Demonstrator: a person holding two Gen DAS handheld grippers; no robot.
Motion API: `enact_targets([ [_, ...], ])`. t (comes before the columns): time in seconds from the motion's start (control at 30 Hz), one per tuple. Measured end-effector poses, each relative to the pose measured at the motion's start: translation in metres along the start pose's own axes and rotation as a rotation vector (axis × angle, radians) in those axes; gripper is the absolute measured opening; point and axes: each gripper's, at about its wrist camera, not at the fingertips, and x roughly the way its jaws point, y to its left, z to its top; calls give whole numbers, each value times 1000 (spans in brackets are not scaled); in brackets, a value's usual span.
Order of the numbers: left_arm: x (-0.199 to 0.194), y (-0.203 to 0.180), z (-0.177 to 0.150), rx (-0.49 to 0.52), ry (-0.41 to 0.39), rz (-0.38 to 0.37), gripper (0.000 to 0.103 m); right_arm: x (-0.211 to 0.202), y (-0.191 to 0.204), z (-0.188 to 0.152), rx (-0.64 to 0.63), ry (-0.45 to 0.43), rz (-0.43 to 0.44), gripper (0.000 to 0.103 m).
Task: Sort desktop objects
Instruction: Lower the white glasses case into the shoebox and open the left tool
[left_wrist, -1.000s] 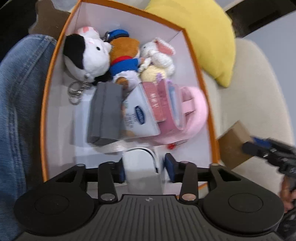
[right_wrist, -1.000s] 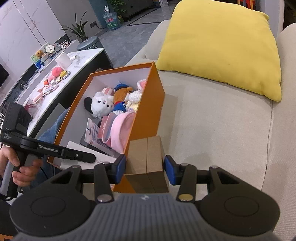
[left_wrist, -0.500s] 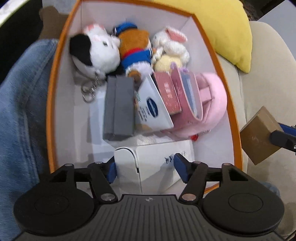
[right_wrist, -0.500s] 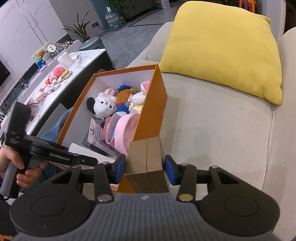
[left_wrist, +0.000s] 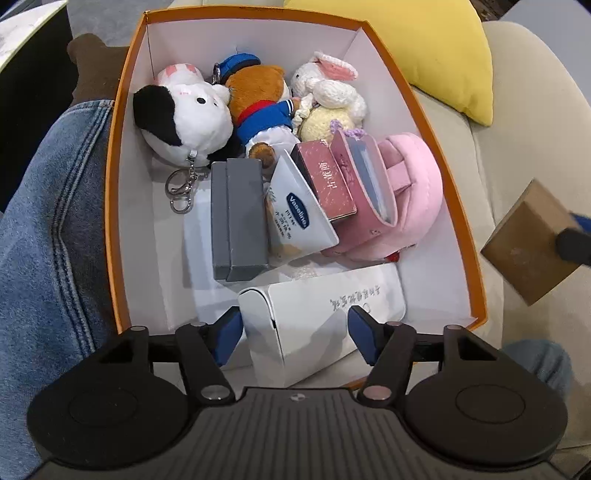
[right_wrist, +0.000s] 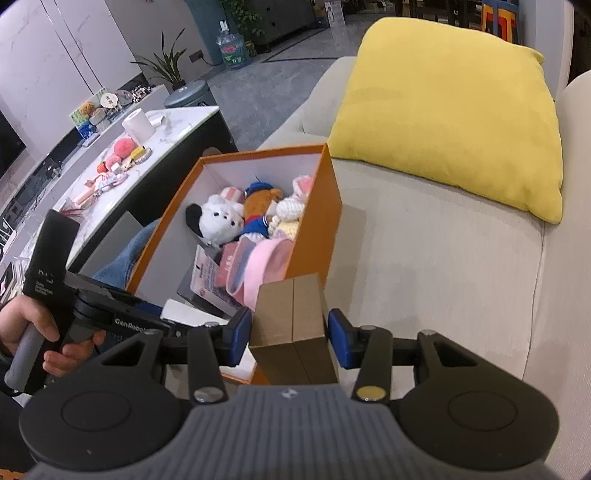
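An orange box (left_wrist: 469, 258) with white walls holds plush toys, a grey box (left_wrist: 238, 218), a Vaseline pack (left_wrist: 299, 212), a pink pouch (left_wrist: 406, 195) and a white carton (left_wrist: 325, 314). My left gripper (left_wrist: 295, 328) is open over the box's near end, its fingers apart on either side of the white carton lying inside. My right gripper (right_wrist: 291, 332) is shut on a brown cardboard box (right_wrist: 293, 325), held just right of the orange box (right_wrist: 321, 229). The brown box also shows in the left wrist view (left_wrist: 528, 240).
The orange box rests on a beige sofa (right_wrist: 443, 277) beside a denim-clad leg (left_wrist: 48, 221). A yellow cushion (right_wrist: 450, 125) lies behind it. A marble table (right_wrist: 122, 166) with small items stands at the left.
My left gripper has opened and let go of the white carton, which now lies flat in the box's near end. My left gripper has pulled back. My right gripper still holds the brown box.
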Motion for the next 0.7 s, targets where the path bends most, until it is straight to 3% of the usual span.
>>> enact_targets([
  [0.37, -40, 6, -1, 56, -123, 10, 72, -14, 29, 14, -29, -60, 26, 48],
  [0.6, -87, 41, -4, 31, -272, 31, 72, 9, 65, 21, 22, -89, 172, 48],
  [0.7, -97, 62, -3, -12, -308, 30, 65, 32, 82, 24, 85, -84, 256, 48],
])
